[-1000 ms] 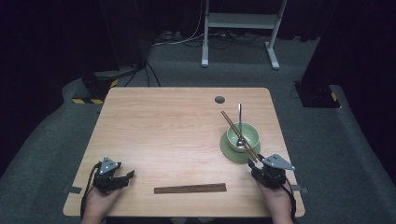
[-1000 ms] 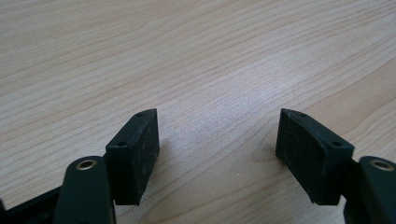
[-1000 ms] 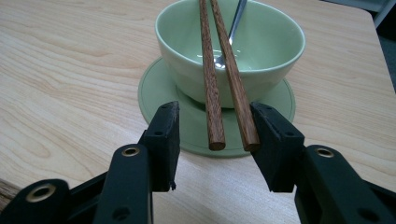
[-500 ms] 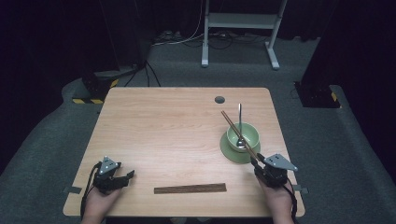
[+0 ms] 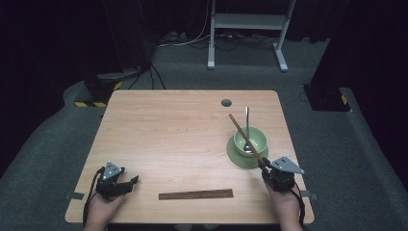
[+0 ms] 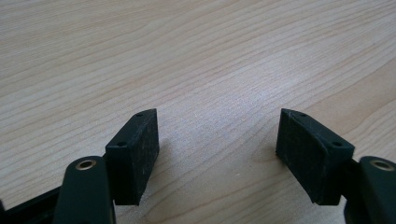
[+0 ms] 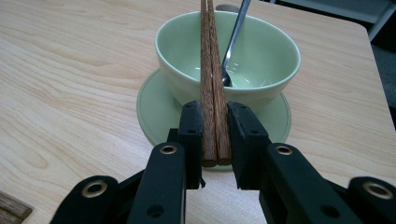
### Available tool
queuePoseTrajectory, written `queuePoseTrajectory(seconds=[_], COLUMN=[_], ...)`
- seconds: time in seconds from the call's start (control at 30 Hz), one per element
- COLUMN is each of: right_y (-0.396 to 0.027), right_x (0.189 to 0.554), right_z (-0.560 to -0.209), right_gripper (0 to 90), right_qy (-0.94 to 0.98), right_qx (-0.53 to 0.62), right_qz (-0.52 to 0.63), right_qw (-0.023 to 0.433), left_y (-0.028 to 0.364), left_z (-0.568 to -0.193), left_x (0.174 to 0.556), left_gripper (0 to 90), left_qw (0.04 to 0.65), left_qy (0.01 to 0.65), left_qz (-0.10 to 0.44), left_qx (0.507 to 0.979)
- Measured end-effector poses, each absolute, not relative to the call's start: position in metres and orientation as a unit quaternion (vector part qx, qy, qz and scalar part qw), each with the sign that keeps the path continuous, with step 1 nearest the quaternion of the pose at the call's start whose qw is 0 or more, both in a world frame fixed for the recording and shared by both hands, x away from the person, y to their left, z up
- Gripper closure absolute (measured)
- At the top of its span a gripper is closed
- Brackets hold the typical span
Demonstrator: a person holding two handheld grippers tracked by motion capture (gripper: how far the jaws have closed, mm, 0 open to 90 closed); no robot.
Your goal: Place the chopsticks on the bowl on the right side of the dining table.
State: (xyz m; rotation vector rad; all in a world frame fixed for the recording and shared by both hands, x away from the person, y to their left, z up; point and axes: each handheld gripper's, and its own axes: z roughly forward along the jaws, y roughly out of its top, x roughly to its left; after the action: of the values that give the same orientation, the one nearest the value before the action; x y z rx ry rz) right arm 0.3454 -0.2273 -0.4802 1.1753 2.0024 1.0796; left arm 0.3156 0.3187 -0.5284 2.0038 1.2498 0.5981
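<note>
**High view: chopsticks clamped over the bowl**

High view takes in the wooden table, with a small dark hole near its far edge. At the right sits a green saucer with a green bowl on it. A metal spoon leans in the bowl, handle toward the far edge. A pair of chopsticks slants across the bowl from the right gripper, tips raised toward the far left. A second pair lies flat near the front edge, between the two hands and apart from both.

The right gripper view shows its jaws closed tight on the near ends of the held chopsticks, the two sticks side by side, running over the bowl's rim beside the spoon.

The left gripper rests low at the table's front left corner. In the left gripper view its jaws stand wide apart, nothing between them but bare wood.
</note>
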Motion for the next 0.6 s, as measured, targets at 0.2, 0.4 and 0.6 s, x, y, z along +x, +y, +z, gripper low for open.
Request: queuePoseTrajectory(seconds=[0.2,0.4,0.6], right_y=[-0.225,-0.225,-0.233], right_x=[0.343,0.338,0.334], right_z=[-0.480,-0.479,-0.480], right_gripper=[76.2,76.2,70.5], right_qy=[0.755,0.760,0.757], right_qx=[0.430,0.423,0.432], right_qz=[0.409,0.411,0.410], right_qw=[0.278,0.273,0.268], left_y=[0.319,0.318,0.317], left_z=[-0.528,-0.528,-0.528], left_x=[0.316,0.315,0.314], left_gripper=[30.2,30.5,30.9], left_qw=[0.344,0.343,0.344], left_qy=[0.480,0.479,0.471], left_qz=[0.231,0.234,0.235], left_qx=[0.773,0.773,0.777])
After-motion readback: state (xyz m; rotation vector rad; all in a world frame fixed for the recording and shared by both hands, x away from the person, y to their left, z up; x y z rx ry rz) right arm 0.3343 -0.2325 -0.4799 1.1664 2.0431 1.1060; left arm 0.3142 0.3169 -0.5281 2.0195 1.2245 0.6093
